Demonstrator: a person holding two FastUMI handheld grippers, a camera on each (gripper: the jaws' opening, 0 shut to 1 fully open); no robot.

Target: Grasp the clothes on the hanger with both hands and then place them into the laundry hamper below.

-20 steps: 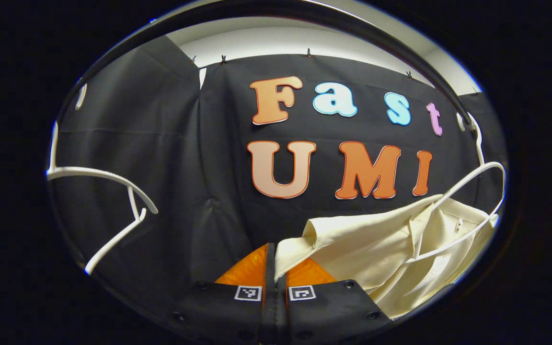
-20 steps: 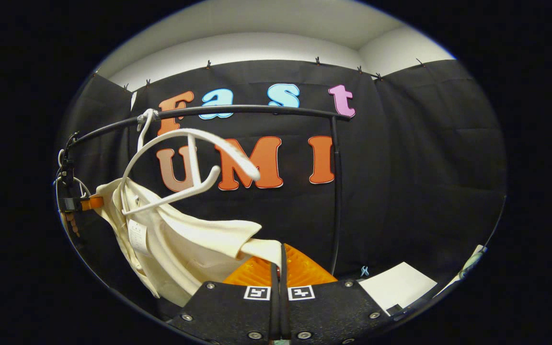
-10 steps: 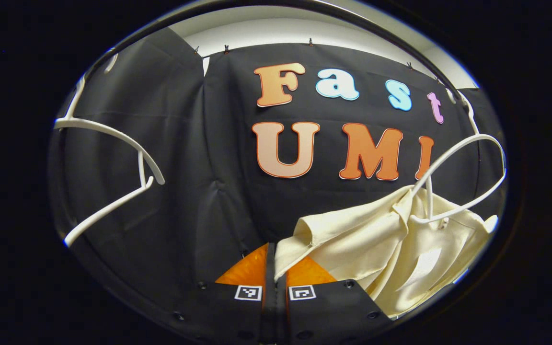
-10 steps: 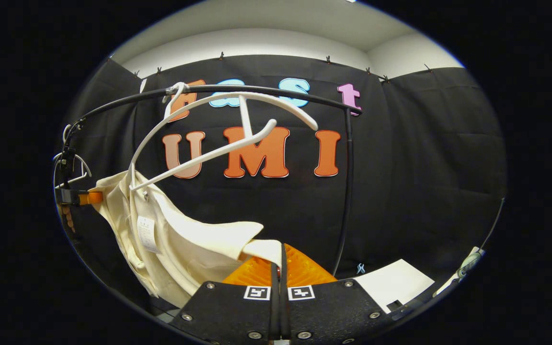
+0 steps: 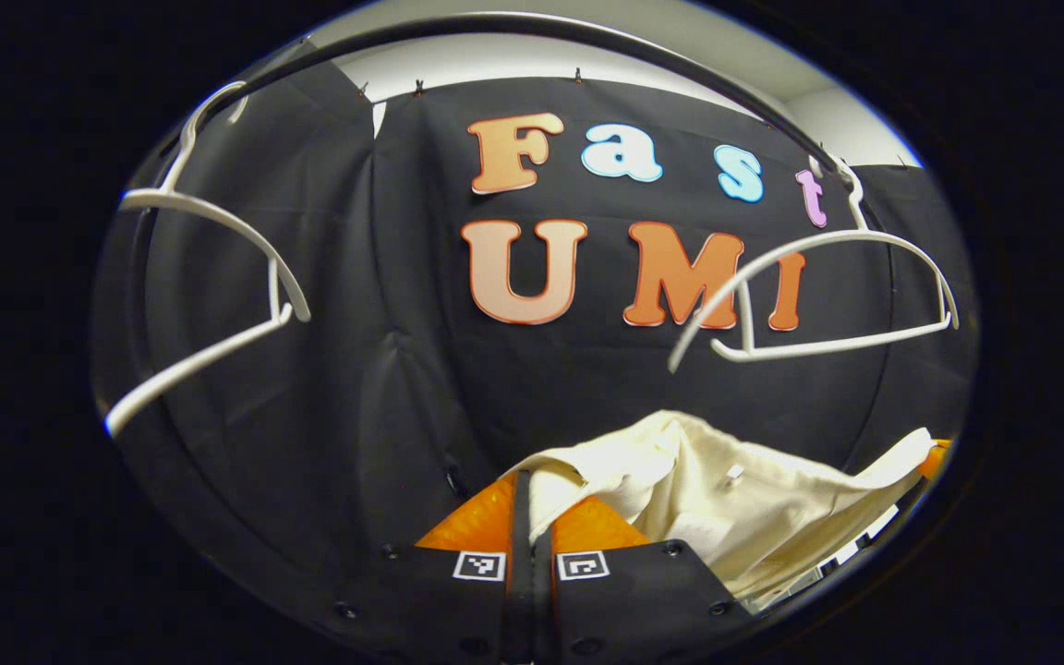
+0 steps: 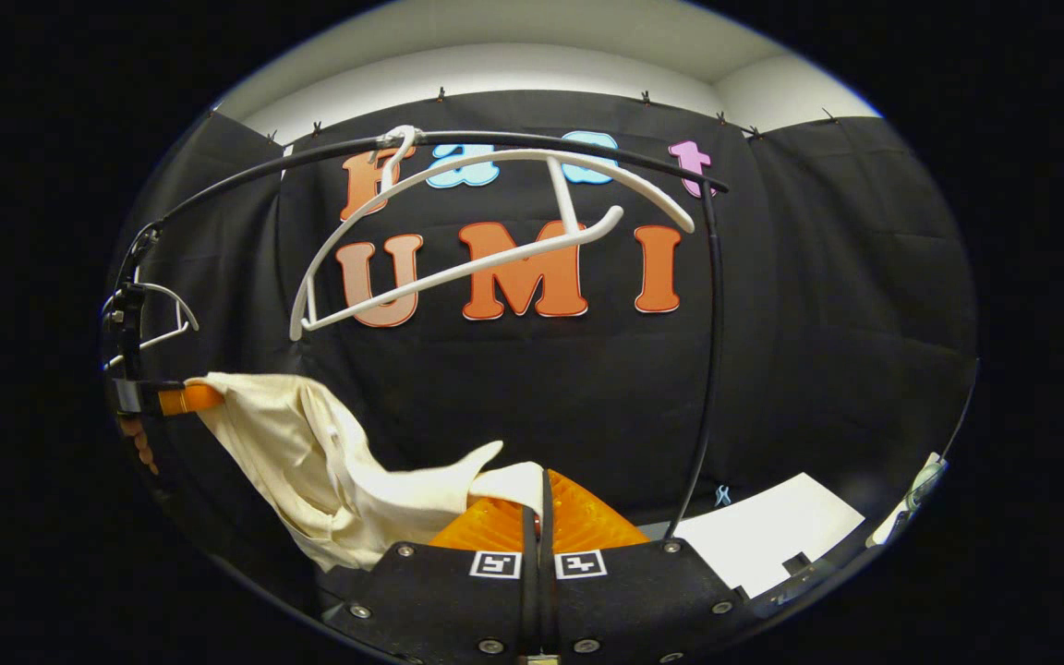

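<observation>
left gripper (image 5: pixel 525 489) is sitting at bottom centre of the left gripper view, fingers pressed together and pinching an edge of the cream shirt (image 5: pixel 754 489). the cloth is running from that pinch across the lower right of the frame toward the right edge, sagging in the middle. the shirt is hanging clear below the white hanger (image 5: pixel 818 296), which is sitting bare at mid right on the black rail (image 5: pixel 587 42), not touching the cloth. a second white hanger (image 5: pixel 209 305) is hanging empty at the left of the frame, well apart from the shirt.

right gripper (image 6: pixel 539 494) is at bottom centre of the right gripper view, fingers together and clamping another edge of the cream shirt (image 6: pixel 310 462). the cloth is stretching from there to the lower left of the frame, where the left gripper (image 6: pixel 172 399) is showing at the left edge gripping its far end; a bit of hand looks to be under it, too small to be sure. the white hanger (image 6: pixel 486 240) is hanging empty on the black rail (image 6: pixel 532 140) at upper centre, above the shirt and apart from it. the rail's upright post (image 6: pixel 709 369) is running down right of centre. a white sheet (image 6: pixel 763 536) is lying at lower right.
</observation>
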